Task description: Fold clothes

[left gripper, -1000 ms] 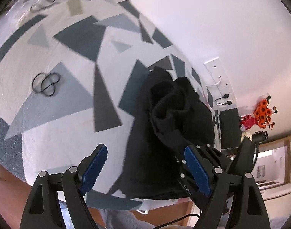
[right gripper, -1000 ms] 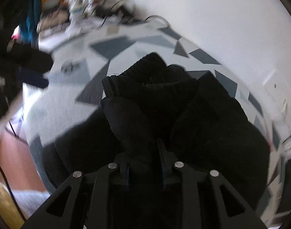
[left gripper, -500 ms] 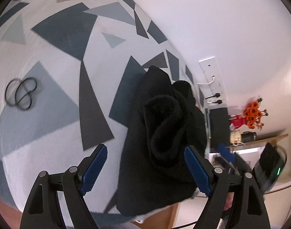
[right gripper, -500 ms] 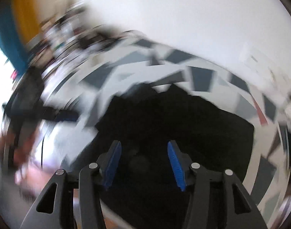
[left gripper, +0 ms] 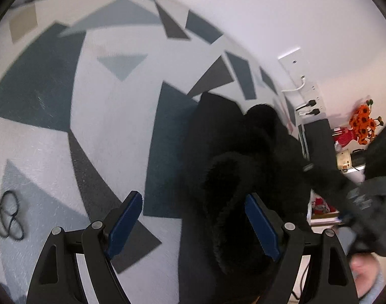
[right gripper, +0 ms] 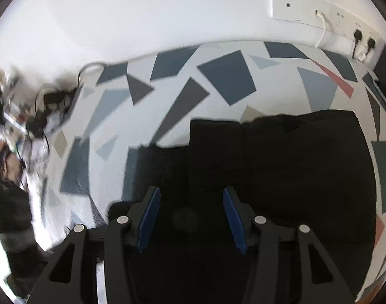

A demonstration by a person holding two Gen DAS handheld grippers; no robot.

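Observation:
A black fleece garment (left gripper: 243, 167) lies bunched on the white cover with grey and blue triangles (left gripper: 109, 131). My left gripper (left gripper: 193, 221) hovers open just above it, with the garment's left edge under the gap and against the right pad. In the right wrist view the garment (right gripper: 294, 164) looks flat and squared off. My right gripper (right gripper: 191, 217) stands open above its near part, with no cloth pinched between its blue pads. That right gripper (left gripper: 357, 202) shows blurred at the left view's right edge, held by a hand (left gripper: 362, 266).
Black elastic loops (left gripper: 6, 214) lie on the cover at far left. Wall sockets with plugged cables (right gripper: 324, 17) run along the wall behind. Orange flowers in a red vase (left gripper: 362, 124) and a black box (left gripper: 317, 139) stand at right. Tangled cables and clutter (right gripper: 48, 96) sit at the far left.
My right gripper, earlier shut on the black garment, has let go, opened, rolled and drawn back. My left gripper has moved in closer over the garment, still open.

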